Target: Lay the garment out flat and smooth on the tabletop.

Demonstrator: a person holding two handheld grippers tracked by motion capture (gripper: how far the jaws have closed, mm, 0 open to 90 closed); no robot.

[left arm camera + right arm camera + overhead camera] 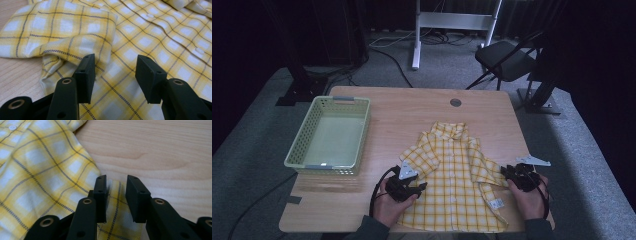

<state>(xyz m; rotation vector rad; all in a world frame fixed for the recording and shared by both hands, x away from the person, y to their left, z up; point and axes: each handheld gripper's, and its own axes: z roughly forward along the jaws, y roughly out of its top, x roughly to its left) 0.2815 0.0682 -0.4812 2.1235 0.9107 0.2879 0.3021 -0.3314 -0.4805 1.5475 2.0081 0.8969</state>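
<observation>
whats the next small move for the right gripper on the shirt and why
Probably close the right gripper on the shirt edge: its fingers stand apart with a strip of yellow plaid cloth between them, not visibly pinched. The left gripper sits open over the folded sleeve.

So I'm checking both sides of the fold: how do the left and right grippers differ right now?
The left gripper has its fingers spread wide over the shirt body beside the folded sleeve; the right gripper has a narrower gap, straddling the shirt's edge by bare table. The left sits over cloth, the right half over wood. Neither pinches fabric.
</observation>
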